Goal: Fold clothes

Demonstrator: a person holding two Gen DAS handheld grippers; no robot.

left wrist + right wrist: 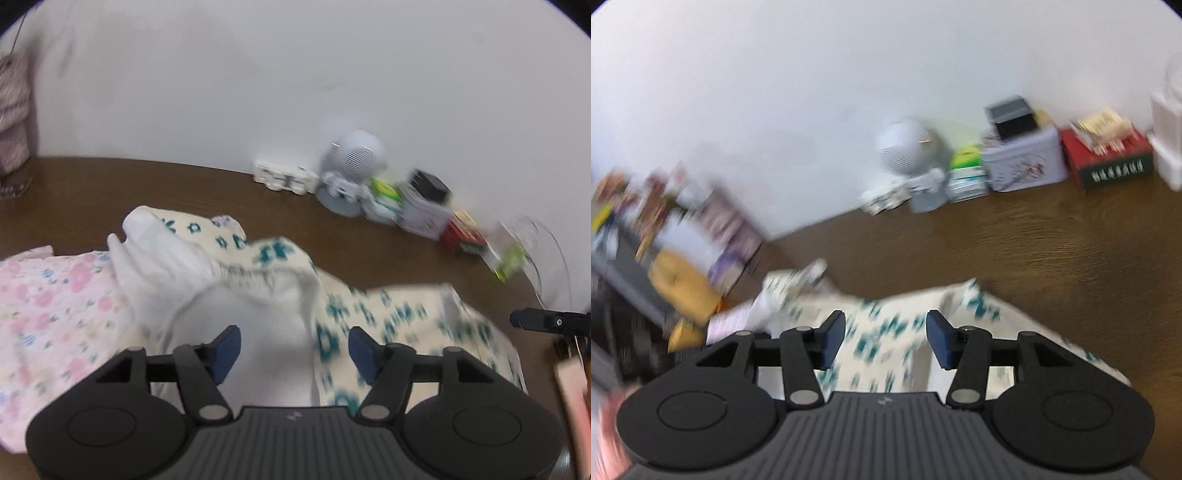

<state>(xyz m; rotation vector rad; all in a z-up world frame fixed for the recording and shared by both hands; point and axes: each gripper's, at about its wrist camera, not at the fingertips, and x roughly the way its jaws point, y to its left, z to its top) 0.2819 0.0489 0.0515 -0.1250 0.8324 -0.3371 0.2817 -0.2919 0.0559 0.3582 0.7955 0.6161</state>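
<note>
Cream teal-flowered cloth garment (388,314) rumpled on brown wooden desk (92,199). Left tool (294,350) and right tool (886,341) above it, jaws apart, gripping nothing.

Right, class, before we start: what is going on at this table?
A person is folding clothes with two hand-held grippers. The left gripper and the right gripper are both open over a cream garment with teal flowers lying rumpled on the brown table, holding nothing. A pink floral garment lies beside it.
</note>
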